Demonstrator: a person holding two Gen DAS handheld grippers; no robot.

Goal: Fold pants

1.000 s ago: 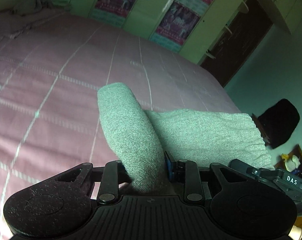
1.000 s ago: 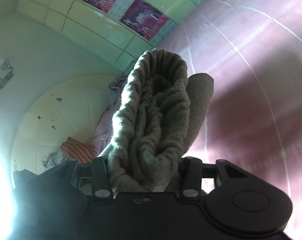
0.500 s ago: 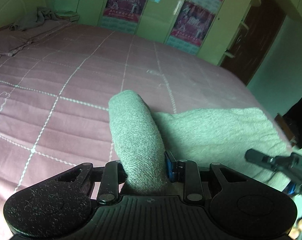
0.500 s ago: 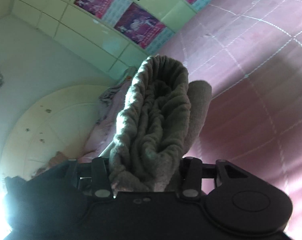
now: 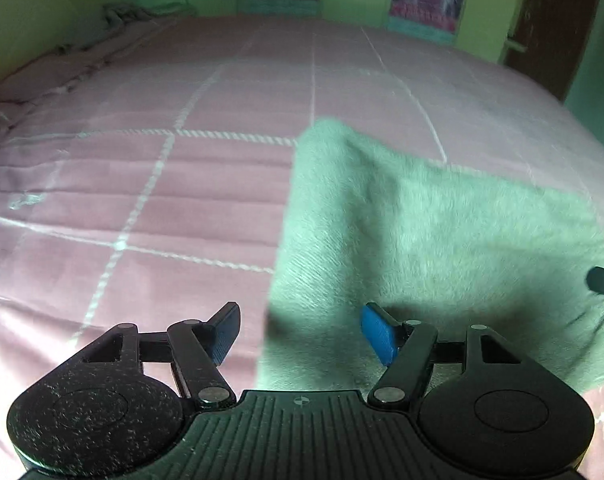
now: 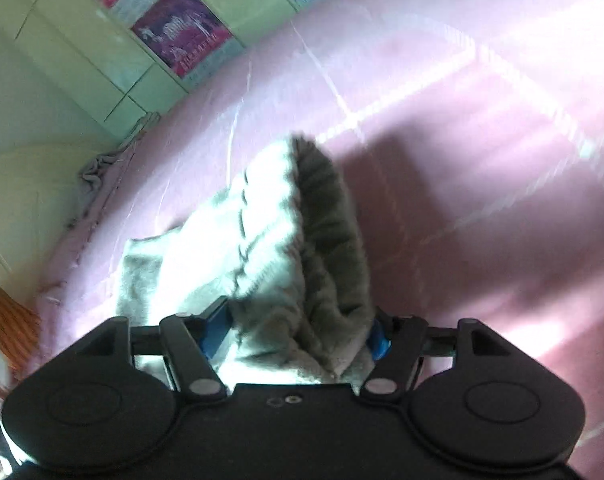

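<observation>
We have lowered the pants [image 5: 422, 240] onto the bed [image 5: 142, 184], where they now lie folded. Our left gripper [image 5: 298, 332] has just opened, pads clear of the cloth. Our right gripper [image 6: 294, 336] has just opened too, waistband bunched loosely between its jaws.

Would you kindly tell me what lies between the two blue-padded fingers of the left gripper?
In the left wrist view, the left gripper has just opened; the edge of the grey knit pants and bare pink checked bedspread lie between its fingers.
</observation>
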